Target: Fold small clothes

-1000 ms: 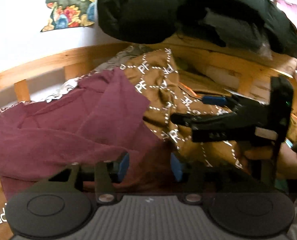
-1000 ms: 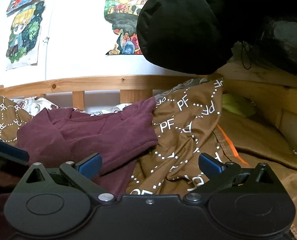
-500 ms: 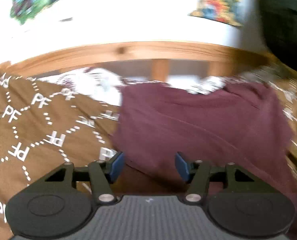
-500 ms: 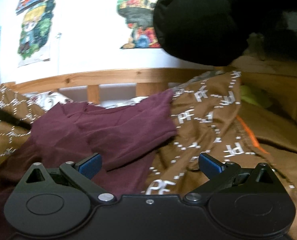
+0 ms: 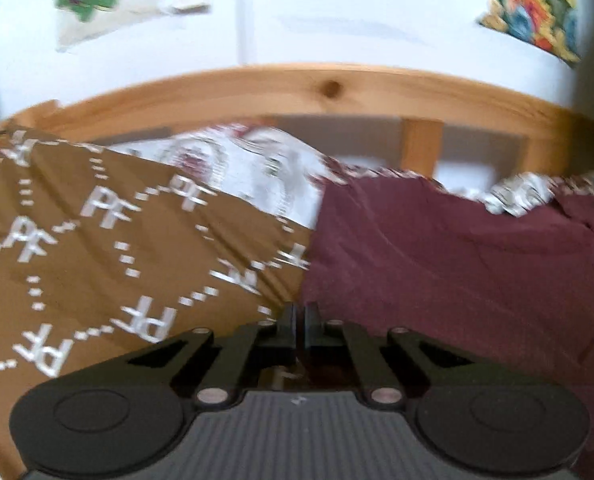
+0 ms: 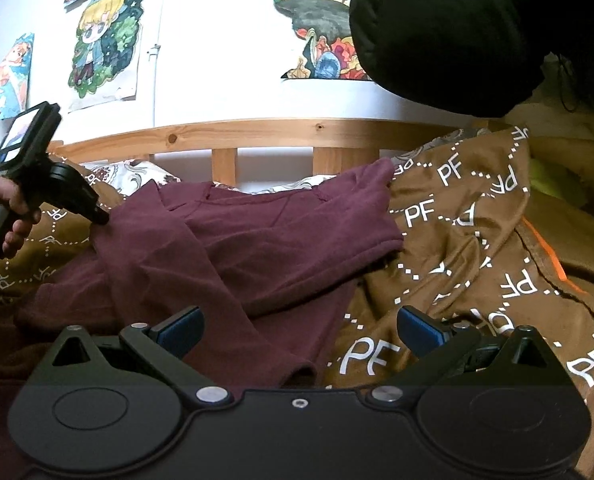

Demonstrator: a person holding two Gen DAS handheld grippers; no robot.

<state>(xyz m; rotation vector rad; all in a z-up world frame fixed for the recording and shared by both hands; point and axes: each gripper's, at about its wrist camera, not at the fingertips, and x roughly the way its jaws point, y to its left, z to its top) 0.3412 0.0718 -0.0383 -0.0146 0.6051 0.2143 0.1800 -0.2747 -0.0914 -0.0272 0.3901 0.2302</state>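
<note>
Right at its tips, the left gripper (image 5: 299,312) is pinched shut on the edge of the crumpled maroon cotton shirt (image 6: 257,240). Right gripper (image 6: 299,326) hangs wide open over the shirt's hem and the brown PF-print blanket (image 6: 457,248).

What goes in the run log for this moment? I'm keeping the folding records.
step: gripping shirt edge | left gripper: shut on maroon shirt | right gripper: open, above shirt | surface: brown blanket
</note>
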